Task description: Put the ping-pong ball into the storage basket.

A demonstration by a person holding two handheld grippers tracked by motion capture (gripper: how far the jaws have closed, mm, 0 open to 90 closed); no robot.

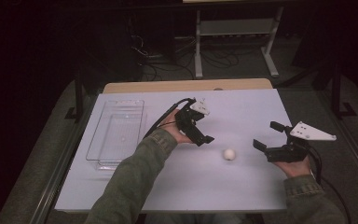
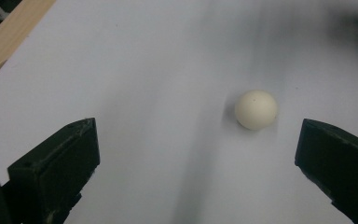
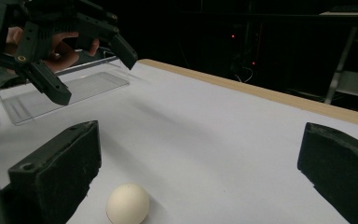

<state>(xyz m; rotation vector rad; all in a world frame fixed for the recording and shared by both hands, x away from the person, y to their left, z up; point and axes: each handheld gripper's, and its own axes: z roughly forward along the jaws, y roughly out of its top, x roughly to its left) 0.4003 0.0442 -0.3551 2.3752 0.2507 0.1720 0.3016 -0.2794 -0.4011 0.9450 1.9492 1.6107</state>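
I see a small cream ball [image 1: 229,154] lying on the white table sheet [image 1: 242,105], roughly midway between my two grippers and a little nearer the person's edge. My left gripper [image 1: 206,131] hangs just up and to the left of it with its jaws spread wide and nothing between them; in the left gripper view the ball [image 2: 256,109] sits ahead, closer to the right-hand jaw, not touching either. My right gripper [image 1: 265,135] is off to the ball's right, jaws also wide apart and empty; in the right gripper view the ball [image 3: 127,204] rests low, just beside the left-hand jaw, and I can't tell if it brushes it.

Around it: a clear plastic tray [image 1: 95,151] stands empty at the left of the sheet, well apart from the ball. A strip of bare wooden tabletop [image 1: 186,85] shows beyond the sheet's far edge. Behind that, a pale metal stand [image 1: 235,28] and loose cables [image 1: 163,65] sit on the dark floor. Nothing lies between either gripper and the ball.

I read no brand, label or writing anywhere.
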